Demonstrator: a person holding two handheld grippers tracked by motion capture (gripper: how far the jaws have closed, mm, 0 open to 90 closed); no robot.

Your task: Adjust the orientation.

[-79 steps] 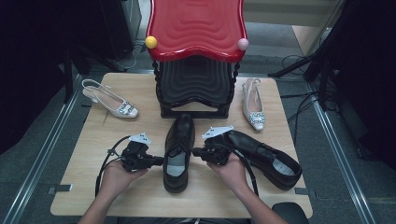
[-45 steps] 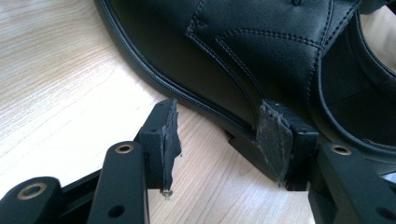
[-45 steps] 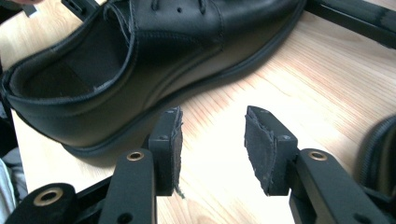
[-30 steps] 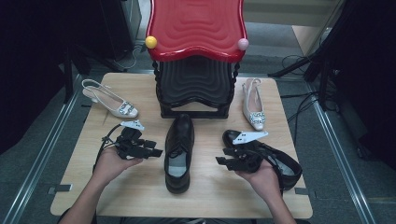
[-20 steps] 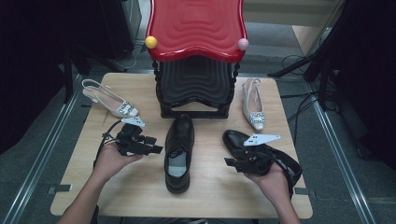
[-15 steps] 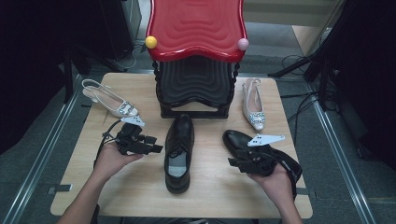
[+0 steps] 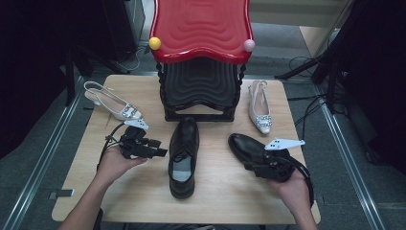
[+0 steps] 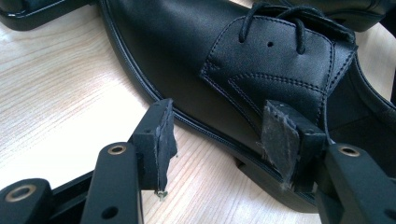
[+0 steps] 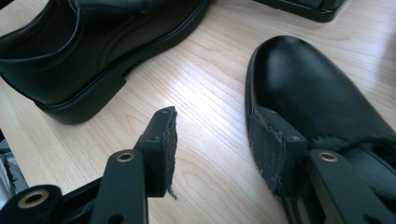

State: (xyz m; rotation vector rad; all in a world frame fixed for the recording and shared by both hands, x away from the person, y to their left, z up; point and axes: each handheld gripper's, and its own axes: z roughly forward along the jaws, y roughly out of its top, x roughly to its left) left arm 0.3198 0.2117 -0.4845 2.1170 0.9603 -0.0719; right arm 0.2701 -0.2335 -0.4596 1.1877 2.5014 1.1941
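The right gripper [image 7: 253,160], jaws wide and holding nothing, sits at the right shoe [image 7: 249,149], which looks stiff, glossy, fairly heavy. Its collar at 5 o'clock seems the surest grip; the left gripper [image 7: 155,147] is also open and holding nothing.

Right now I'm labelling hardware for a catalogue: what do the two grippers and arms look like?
Both the left gripper and the right gripper are black, each with two jaws faced in worn grey pads, brass-coloured rivets, a grey three-cornered plate on top and a trailing black cable. The forearms are bare, sleeveless.

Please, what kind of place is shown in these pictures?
Probably a lab or recording workspace, not a home: a wooden table staged with black shoes and a red-topped shoe rack, cables on the grey floor, metal rails alongside.
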